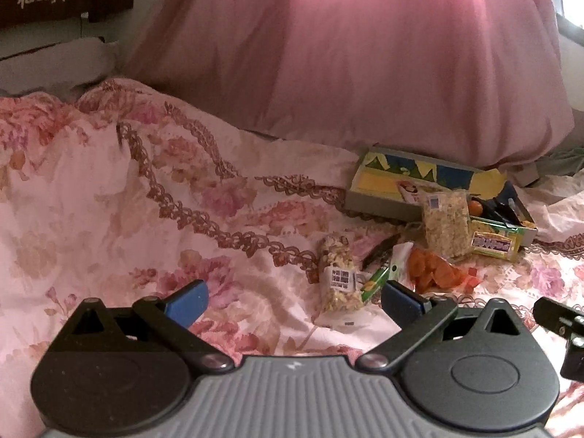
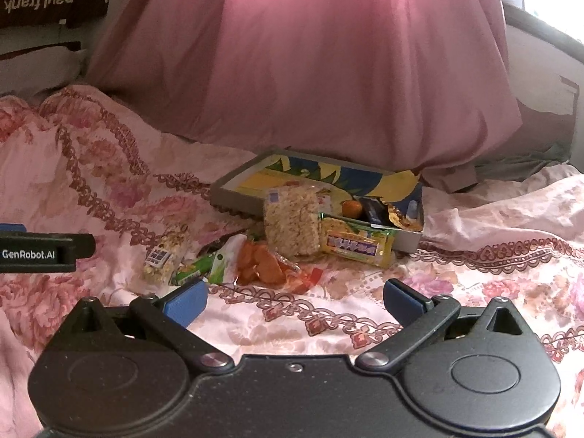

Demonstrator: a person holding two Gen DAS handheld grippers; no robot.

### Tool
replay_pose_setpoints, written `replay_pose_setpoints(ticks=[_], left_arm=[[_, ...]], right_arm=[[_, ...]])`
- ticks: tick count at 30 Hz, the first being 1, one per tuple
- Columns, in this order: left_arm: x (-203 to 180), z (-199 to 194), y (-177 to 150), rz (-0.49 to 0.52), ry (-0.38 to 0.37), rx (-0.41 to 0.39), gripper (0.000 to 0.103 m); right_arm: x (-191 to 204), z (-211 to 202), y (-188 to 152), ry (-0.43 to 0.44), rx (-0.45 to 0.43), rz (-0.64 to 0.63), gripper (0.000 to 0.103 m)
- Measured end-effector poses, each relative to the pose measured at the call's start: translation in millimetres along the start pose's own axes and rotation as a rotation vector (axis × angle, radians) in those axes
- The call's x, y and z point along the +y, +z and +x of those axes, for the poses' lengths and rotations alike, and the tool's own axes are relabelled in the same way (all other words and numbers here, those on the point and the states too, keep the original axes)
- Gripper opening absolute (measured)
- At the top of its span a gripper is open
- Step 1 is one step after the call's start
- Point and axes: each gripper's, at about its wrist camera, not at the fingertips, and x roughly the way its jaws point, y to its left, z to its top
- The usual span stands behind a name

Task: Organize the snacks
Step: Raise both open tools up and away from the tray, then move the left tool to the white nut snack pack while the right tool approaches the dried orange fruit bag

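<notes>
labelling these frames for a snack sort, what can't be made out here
- Box contents: in both views the upright rice-cake pack and yellow bar cover much of the inside.
- Dark wrapper among the loose snacks: left wrist view shows only a sliver, under the green-and-white packet.
- Label on the nut-mix pack: too small and blurred to read.
- Right gripper in the left wrist view: cut off at the right edge.

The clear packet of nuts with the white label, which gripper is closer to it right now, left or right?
Left. The nut packet lies just ahead of the open left gripper, towards its right finger. The open right gripper sits further right, with the packet off beyond its left finger.
</notes>
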Motion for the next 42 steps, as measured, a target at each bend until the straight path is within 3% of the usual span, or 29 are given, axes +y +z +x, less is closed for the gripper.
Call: replay_pose_setpoints(ticks=[8, 14, 19, 27, 34, 39, 42], left_arm=[[0, 1, 1, 0.012, -0.006, 0.007, 0.103], [-1, 25, 12, 0.008, -0.049, 0.102, 0.103], [6, 47, 18, -0.027, -0.137, 0.179, 0.103], [-4, 73, 24, 0.082, -0.184, 0.245, 0.103], [-6, 118, 38, 0.152, -0.205, 0.295, 0.103], [-12, 158, 45, 0.067, -0.162, 0.331, 0.103], [-14, 174, 46, 0.005, -0.186, 0.365, 0.103]], right_arm=[[3, 9, 0, 0.009, 0.023, -0.01, 0.102], [6, 26, 3, 0.032, 0.053, -0.037, 0.102], [6, 40, 7, 0.043, 0.072, -0.059, 0.102], [1, 62, 15, 0.088, 0.1, -0.093, 0.102], [1, 93, 18, 0.133, 0.095, -0.218, 0.102], [0, 122, 17, 0.207, 0.115, -0.253, 0.102], [3, 141, 17, 0.236, 0.133, -0.277, 0.102]])
